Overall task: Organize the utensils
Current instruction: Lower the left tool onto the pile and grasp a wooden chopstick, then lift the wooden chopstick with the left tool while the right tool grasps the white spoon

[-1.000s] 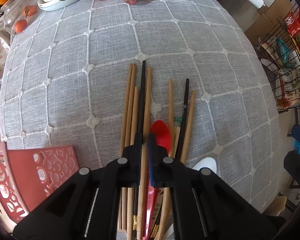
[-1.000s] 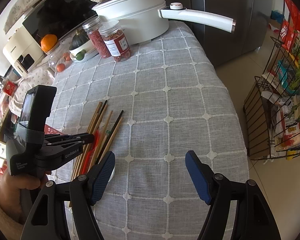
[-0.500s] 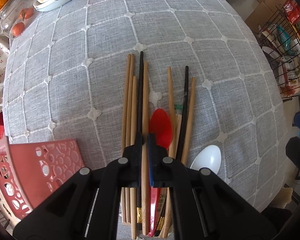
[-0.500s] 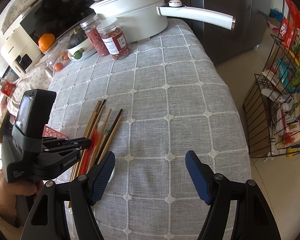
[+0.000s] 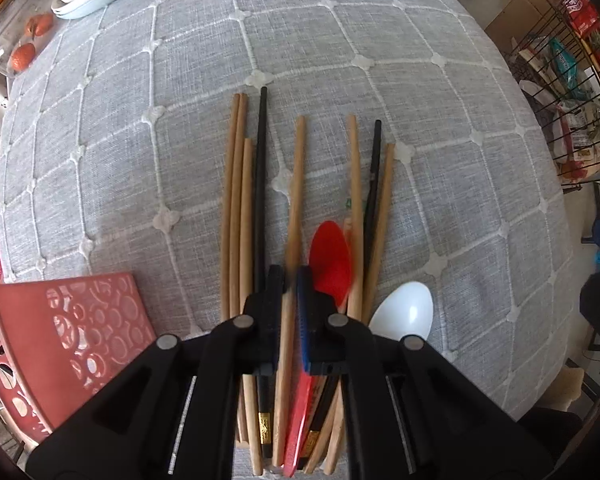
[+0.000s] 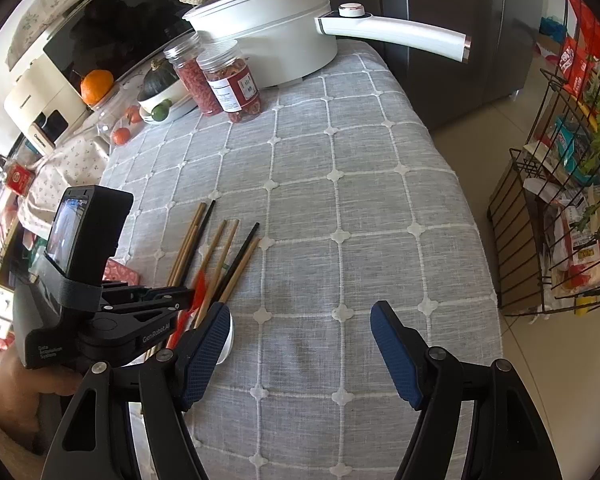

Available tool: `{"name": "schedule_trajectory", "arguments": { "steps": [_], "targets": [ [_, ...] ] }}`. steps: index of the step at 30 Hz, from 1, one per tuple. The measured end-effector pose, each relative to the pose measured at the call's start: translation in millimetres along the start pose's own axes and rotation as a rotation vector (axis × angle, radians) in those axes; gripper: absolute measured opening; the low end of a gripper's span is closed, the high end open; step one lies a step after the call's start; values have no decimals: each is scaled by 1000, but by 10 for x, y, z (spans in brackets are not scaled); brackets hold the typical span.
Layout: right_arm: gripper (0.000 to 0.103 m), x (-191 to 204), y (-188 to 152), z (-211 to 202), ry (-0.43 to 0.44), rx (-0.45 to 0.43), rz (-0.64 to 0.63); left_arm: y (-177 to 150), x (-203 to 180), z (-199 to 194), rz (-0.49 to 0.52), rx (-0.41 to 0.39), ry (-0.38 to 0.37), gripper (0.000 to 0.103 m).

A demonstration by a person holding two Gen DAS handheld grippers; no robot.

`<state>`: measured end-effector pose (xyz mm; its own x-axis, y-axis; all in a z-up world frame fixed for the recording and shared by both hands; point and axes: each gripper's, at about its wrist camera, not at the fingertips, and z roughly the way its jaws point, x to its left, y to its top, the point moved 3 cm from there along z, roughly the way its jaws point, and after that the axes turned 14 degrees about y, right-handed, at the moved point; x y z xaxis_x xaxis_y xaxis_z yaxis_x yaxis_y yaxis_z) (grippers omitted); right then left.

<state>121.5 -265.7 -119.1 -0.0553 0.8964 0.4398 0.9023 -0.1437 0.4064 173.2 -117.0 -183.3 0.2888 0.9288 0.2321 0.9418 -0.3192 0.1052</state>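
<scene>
Wooden stick: we pinch 1 chopstick (image 5: 294,216) in our left claw (image 5: 289,280).
Right claw (image 6: 300,320): wide, holding nothing.
Bench (image 6: 340,208): grey cloth.

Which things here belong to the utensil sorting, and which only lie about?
Job: wooden chopsticks, black chopsticks, red spoon, white spoon, red basket, left gripper.
Lying about: white pot, two jars, fruit dish.
</scene>
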Motion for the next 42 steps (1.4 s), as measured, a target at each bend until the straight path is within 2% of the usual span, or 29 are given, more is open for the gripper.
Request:
{"name": "schedule_trajectory", "arguments": {
  "steps": [5,8,11,16,22,27,30,36,42],
  "targets": [
    [74,-4,2,2,-2,1,2,86,9,45,6,-8,21,8],
    [74,-2,4,19,-2,5,6,28,131,-104,-19,-110,44,8],
    [74,18,8,19,5,1,5,-55,269,-382,-55,-192,-13,8],
    [73,99,19,99,20,8,4,-314,530,-861,-71,-341,-32,8],
    [60,260,-24,340,43,64,4,-748,851,-1232,-138,-507,-69,8],
    [42,282,-126,601,96,140,45,-960,1038,-1359,-172,-597,-108,8],
    [32,222,-163,747,116,168,91,-1027,1147,-1388,-185,-623,-128,8],
    [18,147,-210,913,163,191,172,-1102,1330,-1417,-233,-643,-158,8],
    [6,264,-251,1021,171,230,131,-1141,1367,-1461,-253,-679,-161,8]
  ]
}}
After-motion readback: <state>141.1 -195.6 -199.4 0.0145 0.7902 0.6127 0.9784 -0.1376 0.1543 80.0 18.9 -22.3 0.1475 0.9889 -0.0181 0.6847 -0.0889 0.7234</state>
